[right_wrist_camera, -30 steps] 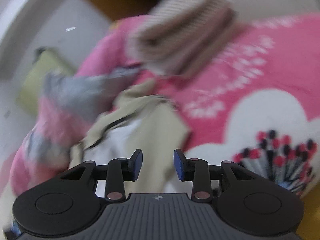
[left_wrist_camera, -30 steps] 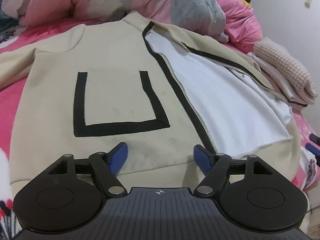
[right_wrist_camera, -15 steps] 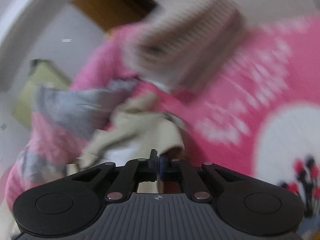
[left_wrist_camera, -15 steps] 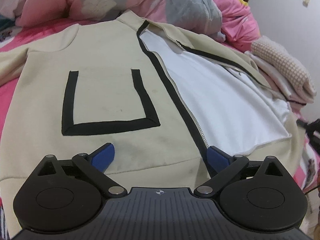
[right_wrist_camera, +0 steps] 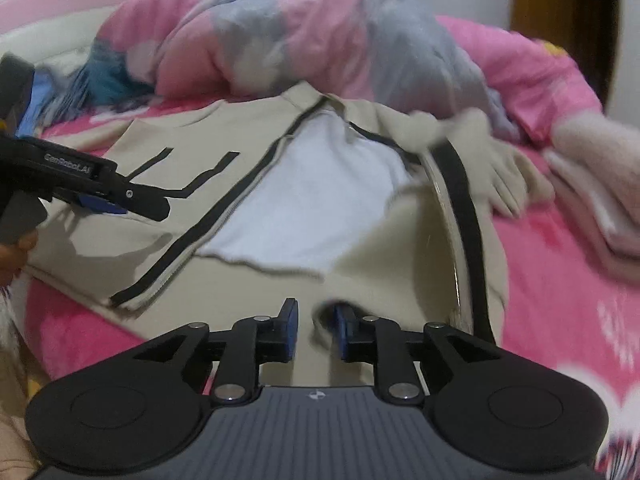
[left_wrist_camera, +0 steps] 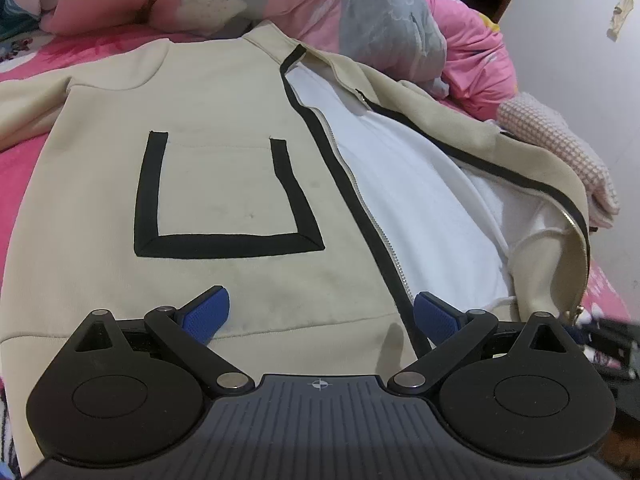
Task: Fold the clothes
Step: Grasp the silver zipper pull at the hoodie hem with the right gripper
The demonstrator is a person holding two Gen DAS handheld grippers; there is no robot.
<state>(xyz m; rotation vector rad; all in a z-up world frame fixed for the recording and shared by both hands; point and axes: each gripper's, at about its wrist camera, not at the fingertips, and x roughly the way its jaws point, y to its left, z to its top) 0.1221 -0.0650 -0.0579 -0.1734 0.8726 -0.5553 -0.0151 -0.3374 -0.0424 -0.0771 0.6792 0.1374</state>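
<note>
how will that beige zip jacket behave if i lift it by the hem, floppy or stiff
Probably floppy: the beige jacket lies flat with its open right panel already curling over the white lining. It looks like thick fleece, so likely heavier than a shirt. The loose zipper edge would likely swing and drag.
</note>
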